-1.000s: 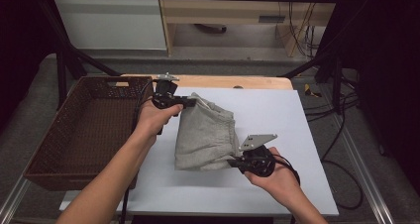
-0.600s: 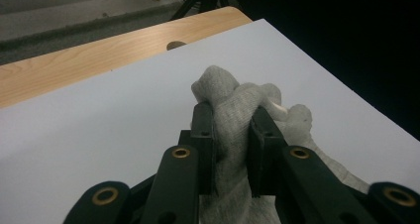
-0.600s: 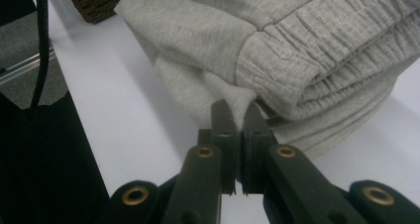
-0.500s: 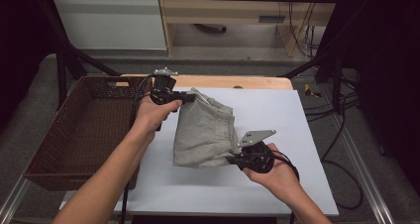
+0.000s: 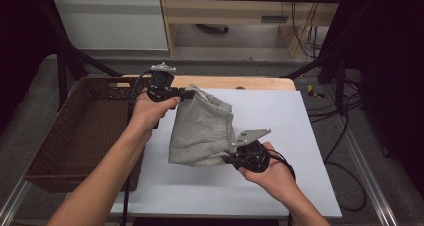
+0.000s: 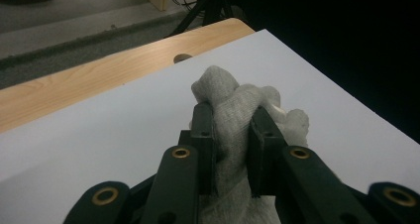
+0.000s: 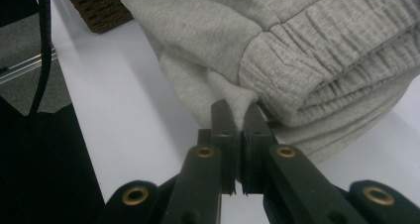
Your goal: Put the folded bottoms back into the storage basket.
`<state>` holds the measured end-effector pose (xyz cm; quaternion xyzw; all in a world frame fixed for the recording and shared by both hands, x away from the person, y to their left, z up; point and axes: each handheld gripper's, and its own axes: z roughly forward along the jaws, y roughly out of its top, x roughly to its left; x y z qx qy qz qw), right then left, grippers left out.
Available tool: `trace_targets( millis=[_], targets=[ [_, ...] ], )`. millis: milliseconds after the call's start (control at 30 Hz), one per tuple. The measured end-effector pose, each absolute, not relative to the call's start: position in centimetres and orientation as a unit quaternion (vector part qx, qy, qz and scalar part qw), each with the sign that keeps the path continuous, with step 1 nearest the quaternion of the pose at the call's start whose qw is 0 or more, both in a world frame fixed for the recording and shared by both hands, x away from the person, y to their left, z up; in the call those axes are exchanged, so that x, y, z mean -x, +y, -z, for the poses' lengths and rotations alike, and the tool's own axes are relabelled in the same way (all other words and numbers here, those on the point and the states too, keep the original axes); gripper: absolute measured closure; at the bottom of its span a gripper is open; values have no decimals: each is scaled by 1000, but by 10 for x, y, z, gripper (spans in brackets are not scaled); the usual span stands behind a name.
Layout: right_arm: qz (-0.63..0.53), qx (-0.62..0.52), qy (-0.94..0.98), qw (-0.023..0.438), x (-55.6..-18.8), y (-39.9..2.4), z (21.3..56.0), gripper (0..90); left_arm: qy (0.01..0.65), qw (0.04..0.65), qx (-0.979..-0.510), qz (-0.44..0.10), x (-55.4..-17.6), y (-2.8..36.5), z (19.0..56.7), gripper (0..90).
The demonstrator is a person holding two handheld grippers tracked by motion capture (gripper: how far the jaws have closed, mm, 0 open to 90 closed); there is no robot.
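A folded grey sweat garment (image 5: 200,131) with a ribbed elastic band hangs between my two grippers over the white table top (image 5: 280,116). My left gripper (image 5: 187,93) is shut on a bunched far corner of the garment (image 6: 233,110), raised above the table. My right gripper (image 5: 226,159) is shut on a thin fold at the near edge of the garment (image 7: 233,92); its jaws nearly touch. The garment's lower end hangs just above the table.
A dark brown wicker basket (image 5: 80,131) stands at the left of the table, beside my left forearm. A strip of bare wood (image 5: 240,82) runs along the table's far edge. Cables lie on the floor to the right.
My left gripper has risen a little with the garment's corner, lifting the cloth further off the table. The right gripper has stayed in place, still shut on the near edge.
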<state>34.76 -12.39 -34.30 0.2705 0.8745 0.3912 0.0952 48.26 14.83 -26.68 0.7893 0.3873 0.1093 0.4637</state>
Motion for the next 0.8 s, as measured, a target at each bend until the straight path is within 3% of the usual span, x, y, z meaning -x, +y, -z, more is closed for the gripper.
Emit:
trace_targets(
  millis=[800],
  targets=[
    [-396, -263, 876, 86, -358, -100, 333, 875, 384, 465, -790, -111, -482, 165, 255, 768]
  ],
)
